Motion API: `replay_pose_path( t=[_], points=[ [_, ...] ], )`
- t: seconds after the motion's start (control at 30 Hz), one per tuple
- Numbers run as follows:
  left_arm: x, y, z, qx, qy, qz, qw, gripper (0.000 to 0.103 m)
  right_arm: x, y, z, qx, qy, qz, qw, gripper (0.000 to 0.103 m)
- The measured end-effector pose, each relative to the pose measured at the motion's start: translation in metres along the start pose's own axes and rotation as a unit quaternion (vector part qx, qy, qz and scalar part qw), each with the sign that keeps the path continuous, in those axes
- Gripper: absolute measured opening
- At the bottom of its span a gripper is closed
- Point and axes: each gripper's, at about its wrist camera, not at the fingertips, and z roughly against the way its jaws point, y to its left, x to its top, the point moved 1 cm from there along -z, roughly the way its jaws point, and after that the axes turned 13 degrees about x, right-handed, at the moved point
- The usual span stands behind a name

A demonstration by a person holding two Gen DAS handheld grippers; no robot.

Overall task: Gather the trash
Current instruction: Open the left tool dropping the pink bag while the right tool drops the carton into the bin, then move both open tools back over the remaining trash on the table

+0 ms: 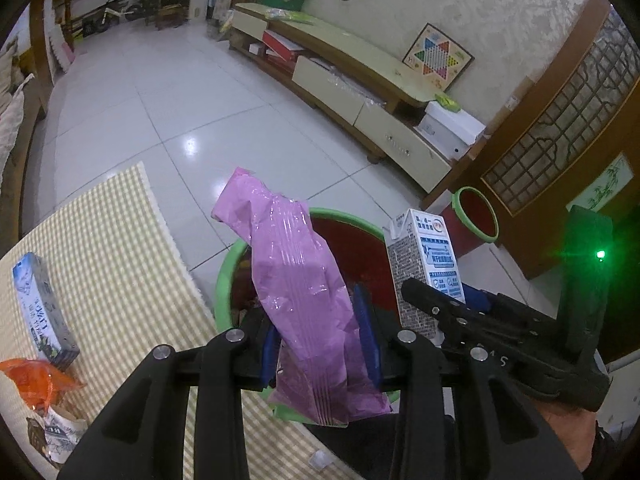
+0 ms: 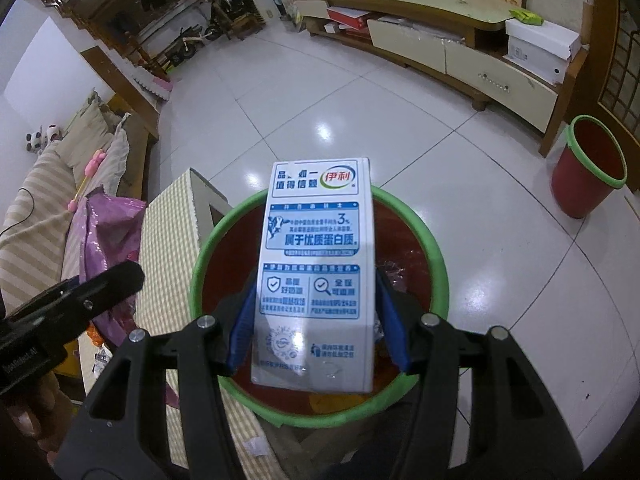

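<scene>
A crinkled purple plastic bag (image 1: 292,280) stands up between the blue pads of my left gripper (image 1: 316,312), which is shut on it above the near rim of a red bin with a green rim (image 1: 228,276). In the right wrist view, my right gripper (image 2: 316,280) is shut on a white and blue milk carton (image 2: 316,240), held upright over the same bin (image 2: 436,272). The carton (image 1: 424,256) and right gripper (image 1: 444,296) also show to the right of the bag. At the left edge, a black finger (image 2: 100,284) of the left gripper appears in front of the purple bag (image 2: 104,232).
A table with a yellow checked cloth (image 1: 120,240) stands left of the bin, bearing a blue box (image 1: 40,308), an orange wrapper (image 1: 36,380) and crumpled paper (image 1: 60,432). A second red bin (image 2: 588,172) stands by a wooden door. A low cabinet (image 1: 360,64) lines the far wall.
</scene>
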Motion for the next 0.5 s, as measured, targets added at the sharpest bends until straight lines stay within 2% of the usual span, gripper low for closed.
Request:
replay_pose_path(
  t=[0.03, 0.07, 0.1, 0.13, 0.17, 0.2, 0.33, 0.5],
  points=[
    [0.001, 0.0, -0.002, 0.002, 0.001, 0.0, 1.0, 0.034, 0.0, -0.001, -0.001, 0.0, 0.002, 0.0, 1.0, 0.053],
    [0.002, -0.001, -0.003, 0.004, 0.002, 0.0, 1.0, 0.043, 0.0, -0.001, -0.003, -0.001, 0.006, 0.001, 1.0, 0.054],
    [0.003, -0.001, -0.003, 0.002, 0.0, 0.001, 1.0, 0.058, 0.0, -0.003, -0.005, -0.001, 0.009, -0.001, 1.0, 0.054],
    [0.004, -0.001, -0.003, 0.002, -0.004, 0.004, 1.0, 0.066, -0.001, -0.003, -0.006, -0.002, 0.012, -0.002, 1.0, 0.058],
    [0.004, 0.001, 0.0, 0.003, -0.012, 0.009, 0.9999, 0.076, -0.001, -0.004, -0.007, -0.002, 0.015, -0.003, 1.0, 0.067],
    [0.004, 0.002, 0.002, 0.003, -0.016, 0.011, 0.9998, 0.081, -0.002, -0.004, -0.008, -0.004, 0.014, -0.004, 1.0, 0.072],
    [0.004, 0.011, 0.007, 0.003, -0.019, 0.023, 0.9996, 0.09, -0.002, -0.002, -0.006, -0.007, 0.009, -0.004, 1.0, 0.087],
    [-0.001, 0.028, 0.018, 0.009, -0.024, 0.041, 0.9988, 0.094, -0.002, 0.005, -0.001, -0.011, 0.005, 0.004, 1.0, 0.093]
  ],
)
